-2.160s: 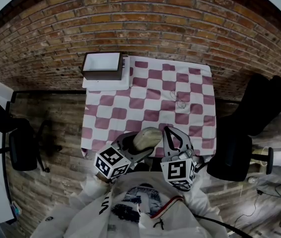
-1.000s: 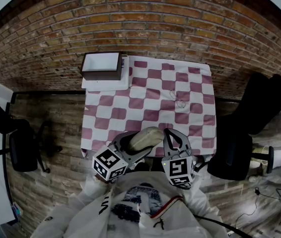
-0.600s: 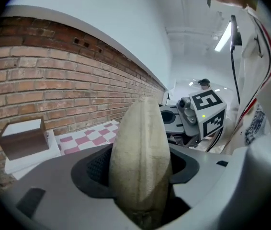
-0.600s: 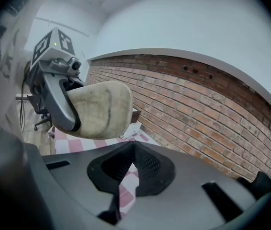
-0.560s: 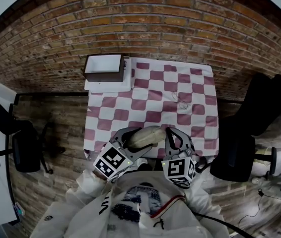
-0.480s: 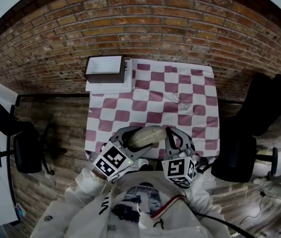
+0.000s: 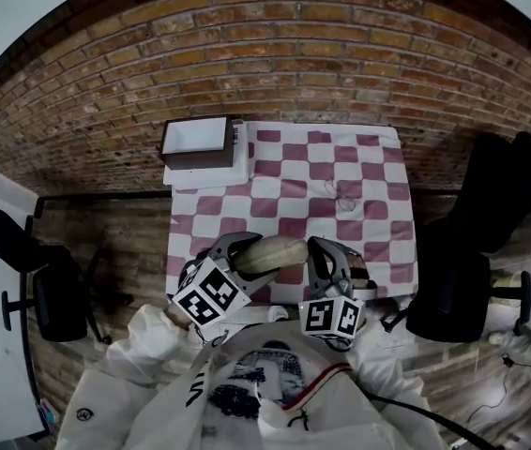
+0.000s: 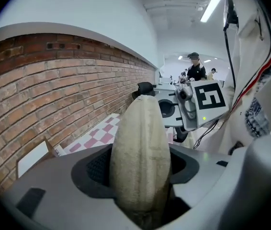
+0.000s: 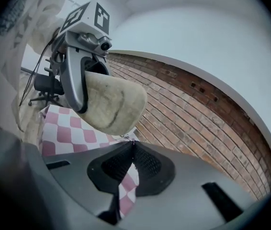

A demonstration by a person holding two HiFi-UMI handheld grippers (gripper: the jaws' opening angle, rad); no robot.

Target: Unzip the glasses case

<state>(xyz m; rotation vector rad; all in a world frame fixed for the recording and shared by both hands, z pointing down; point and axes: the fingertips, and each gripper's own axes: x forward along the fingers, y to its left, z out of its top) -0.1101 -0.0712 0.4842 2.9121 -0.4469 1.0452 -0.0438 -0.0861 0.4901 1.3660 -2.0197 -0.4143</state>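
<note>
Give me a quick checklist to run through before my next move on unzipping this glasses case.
1. Left claw gripping the glasses case: ok, the pads press on both its sides.
2. Case lifted off the table: ok, it is held in the air over the near edge.
3. Right claw at the case's free end: ok, its tips sit just below that end.
4. Right claw closed: ok, the tips are together.
5. Zipper pull pinched in the right claw: cannot tell, no pull can be made out at the tips.
6. Zip closed all round: cannot tell.
</note>
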